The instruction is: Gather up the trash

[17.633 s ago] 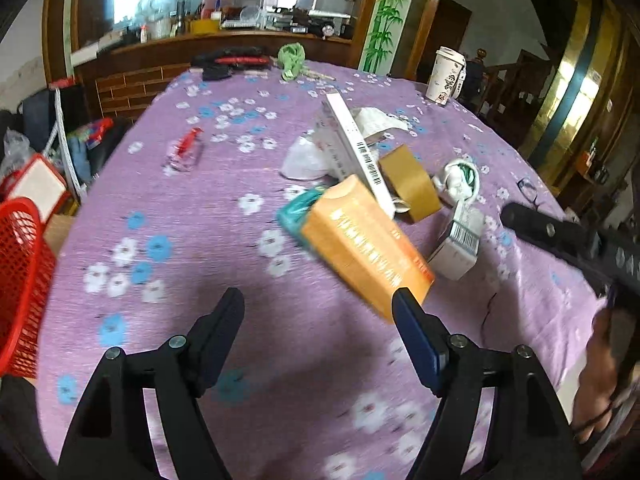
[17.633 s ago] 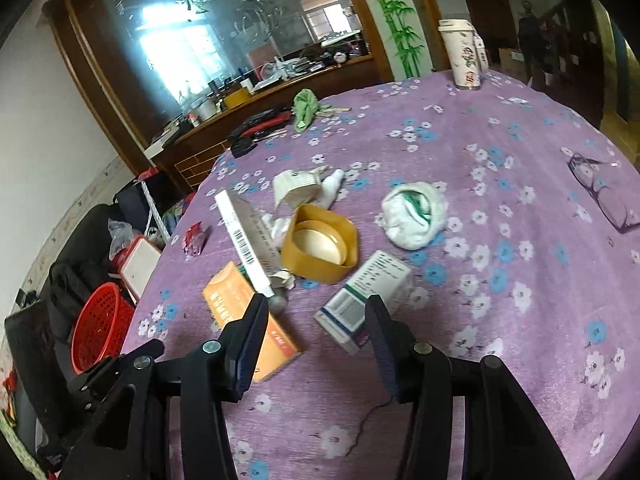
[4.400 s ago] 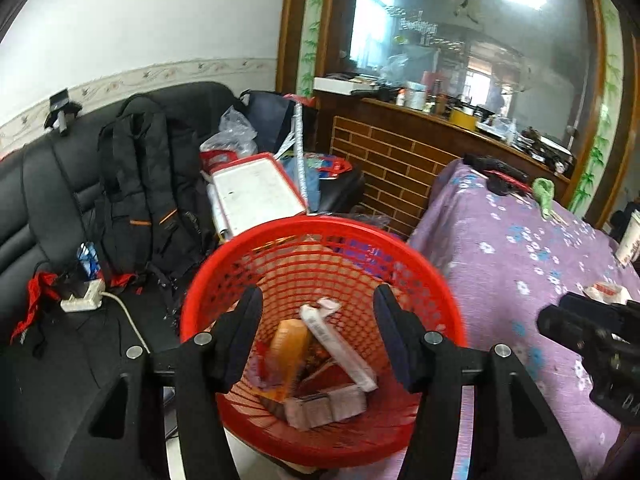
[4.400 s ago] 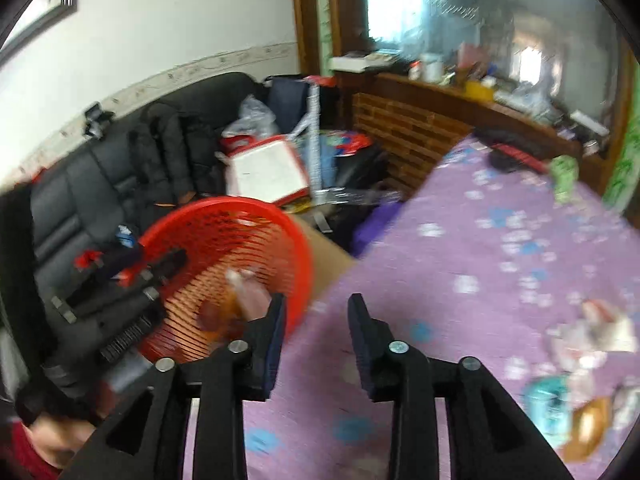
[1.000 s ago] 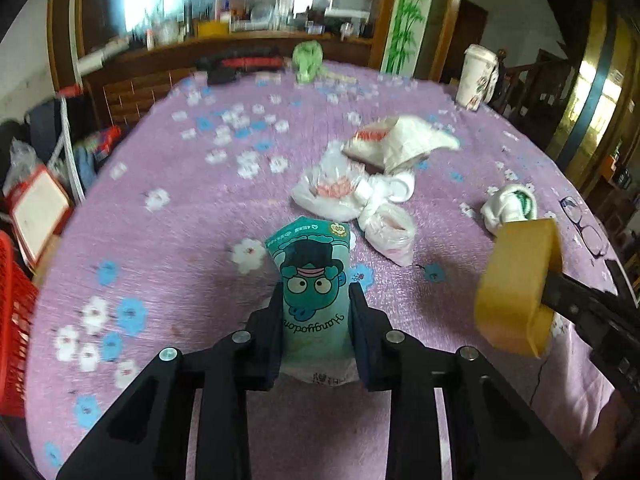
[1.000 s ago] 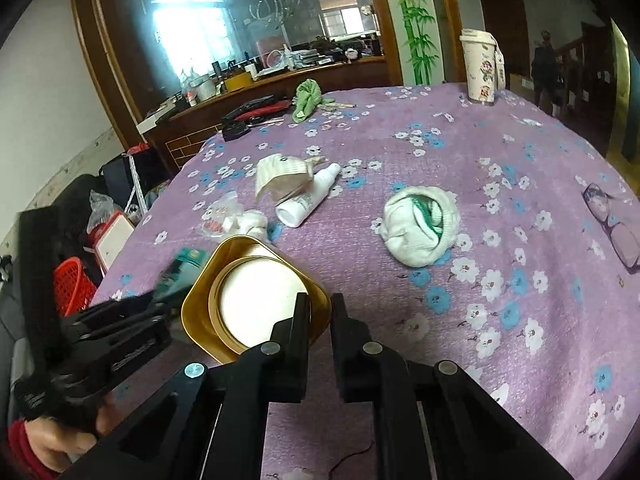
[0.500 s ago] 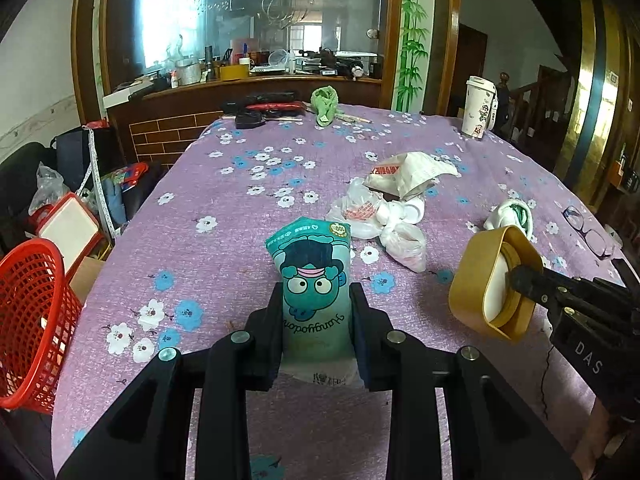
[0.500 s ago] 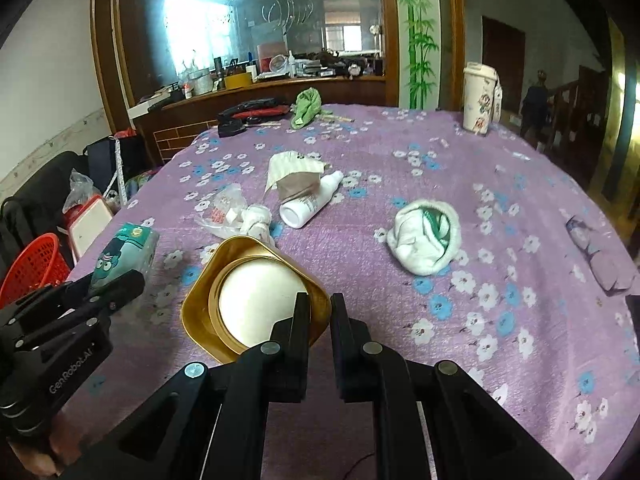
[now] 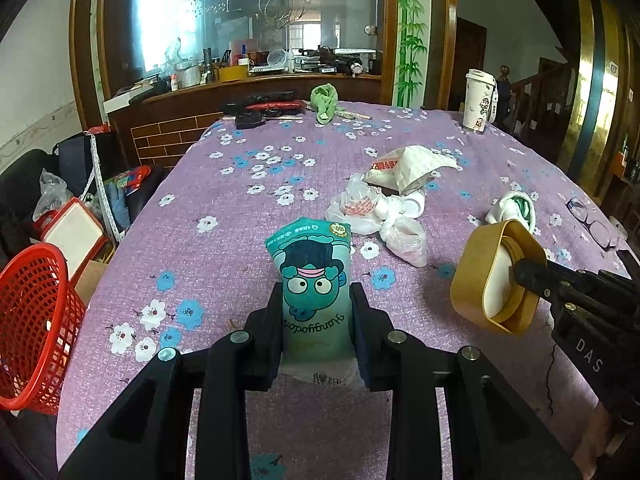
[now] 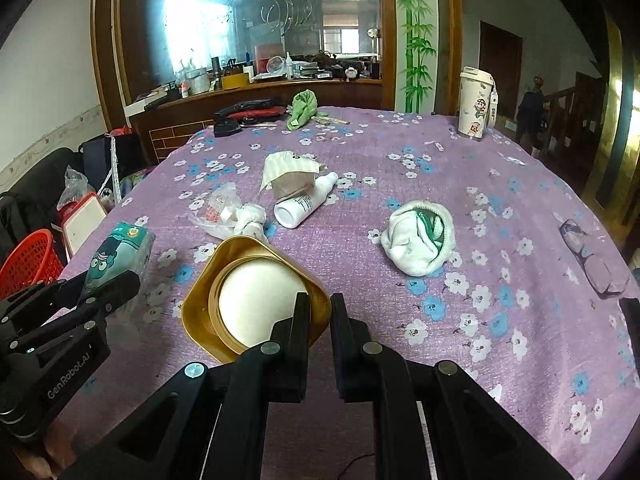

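Observation:
My left gripper (image 9: 316, 300) is shut on a teal tissue pack (image 9: 314, 280) with a cartoon face, held upright above the purple flowered tablecloth (image 9: 240, 216). In the right wrist view the same tissue pack (image 10: 120, 254) shows at the left in the left gripper (image 10: 108, 284). My right gripper (image 10: 320, 312) is shut on the rim of a gold container (image 10: 248, 300) with a white inside; in the left wrist view the gold container (image 9: 494, 276) hangs at the right. The red basket (image 9: 32, 320) stands off the table's left edge.
On the cloth lie knotted plastic bags (image 9: 384, 220), a crumpled paper bag (image 10: 292, 174), a white bottle (image 10: 306, 200), a white and green cloth bundle (image 10: 420, 238), glasses (image 10: 592, 260), a green rag (image 10: 302, 110) and a printed tumbler (image 10: 474, 104). A sofa and bags stand at the left.
Both grippers have drawn slightly back and up with their loads. The red basket has come further into view at the left.

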Motion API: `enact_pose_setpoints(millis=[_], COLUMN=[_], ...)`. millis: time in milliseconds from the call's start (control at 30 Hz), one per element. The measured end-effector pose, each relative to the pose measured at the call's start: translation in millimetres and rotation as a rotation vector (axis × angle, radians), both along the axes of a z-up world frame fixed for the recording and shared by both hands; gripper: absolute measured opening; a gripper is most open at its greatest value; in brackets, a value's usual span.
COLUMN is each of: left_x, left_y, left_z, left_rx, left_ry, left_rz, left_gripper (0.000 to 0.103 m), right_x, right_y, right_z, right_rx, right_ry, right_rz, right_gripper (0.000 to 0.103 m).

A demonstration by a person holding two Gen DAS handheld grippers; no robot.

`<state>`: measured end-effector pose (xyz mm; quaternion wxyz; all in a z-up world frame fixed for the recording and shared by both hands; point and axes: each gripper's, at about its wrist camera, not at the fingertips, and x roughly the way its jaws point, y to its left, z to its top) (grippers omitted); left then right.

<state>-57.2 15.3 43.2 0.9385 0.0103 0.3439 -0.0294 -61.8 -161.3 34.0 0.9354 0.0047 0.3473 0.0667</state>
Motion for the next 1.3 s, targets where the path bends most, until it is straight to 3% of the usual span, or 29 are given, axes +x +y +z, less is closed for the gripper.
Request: enact_pose_setpoints(millis=[1300], left_x=[-8.6], left_y=[4.3], left_z=[7.0], left_rx=[-0.005], left_ry=[-0.013], left_rz=[0.003], left_gripper=[0.029], right_x=[-9.9], right_y=[11.3], right_z=[9.0], right_rx=[-0.041], right_ry=[-0.012], right_rz=[0.011], right_gripper=[0.01])
